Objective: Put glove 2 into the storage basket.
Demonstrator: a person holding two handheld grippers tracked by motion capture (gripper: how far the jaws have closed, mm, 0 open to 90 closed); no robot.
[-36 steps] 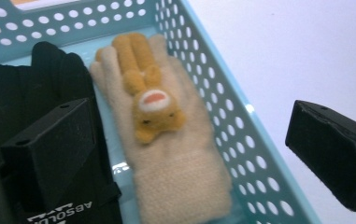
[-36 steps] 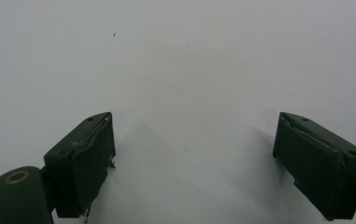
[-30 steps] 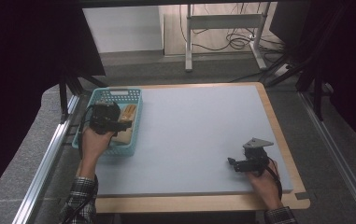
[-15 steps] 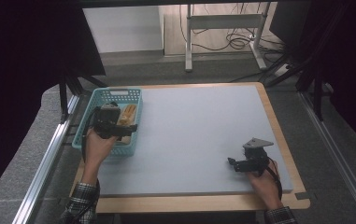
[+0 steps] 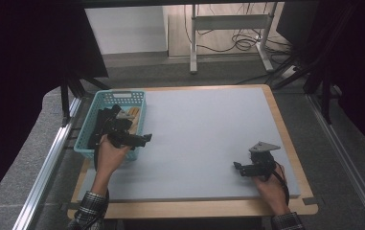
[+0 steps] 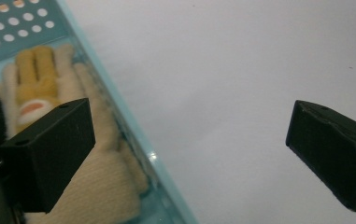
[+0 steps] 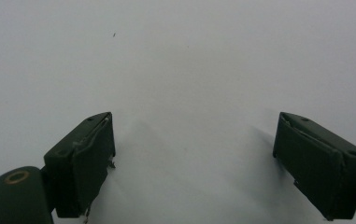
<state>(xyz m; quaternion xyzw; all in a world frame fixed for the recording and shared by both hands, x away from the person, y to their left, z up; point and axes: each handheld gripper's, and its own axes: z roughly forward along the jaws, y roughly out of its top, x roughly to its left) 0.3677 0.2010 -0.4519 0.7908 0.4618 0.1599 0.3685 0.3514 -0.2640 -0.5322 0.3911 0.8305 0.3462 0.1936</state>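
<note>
**Left gripper hanging over the basket's edge**

The left gripper [image 6: 189, 135] is hovering with jaws spread wide and empty, straddling the rim of the turquoise perforated plastic basket [image 6: 133, 135]. A cream and mustard knitted glove [image 6: 105, 172] is lying inside. The right gripper [image 7: 194, 163] is resting wide and empty over the pale grey tabletop [image 7: 189, 56].

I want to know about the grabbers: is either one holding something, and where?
No. The left gripper is open over the basket edge, beside a cream glove; the right gripper is open too.
</note>
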